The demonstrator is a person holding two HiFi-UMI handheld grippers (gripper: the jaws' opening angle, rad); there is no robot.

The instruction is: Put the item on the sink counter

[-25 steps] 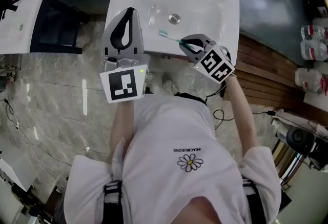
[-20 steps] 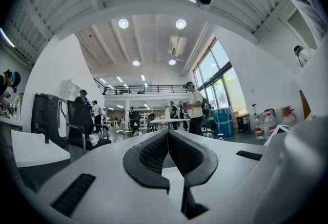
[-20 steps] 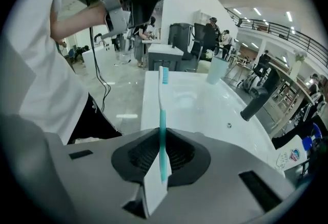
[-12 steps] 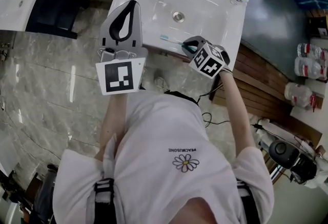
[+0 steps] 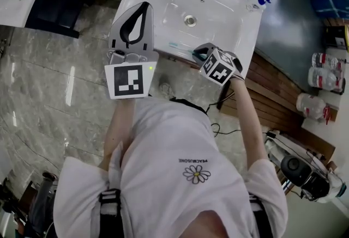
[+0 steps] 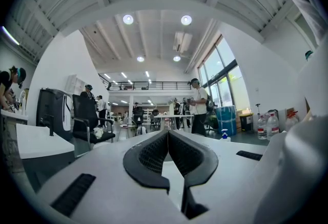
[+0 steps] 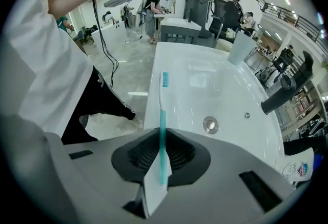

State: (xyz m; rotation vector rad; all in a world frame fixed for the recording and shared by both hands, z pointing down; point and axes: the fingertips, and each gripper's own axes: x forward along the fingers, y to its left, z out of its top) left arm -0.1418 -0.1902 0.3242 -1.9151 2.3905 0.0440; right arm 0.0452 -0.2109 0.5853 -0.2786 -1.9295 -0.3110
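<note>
Toothbrush [image 7: 162,120] clamped in right tool [image 7: 163,142], handle partly hidden; left tool [image 6: 167,136] closed, empty.

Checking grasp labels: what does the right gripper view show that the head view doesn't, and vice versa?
Only the right gripper view: the right gripper shut on the toothbrush handle, seen up close, with the brush head out by the sink rim. Only the head view: the left gripper near the sink's left edge, and water bottles at far right. Both: the white sink, drain, faucet, cup.
</note>
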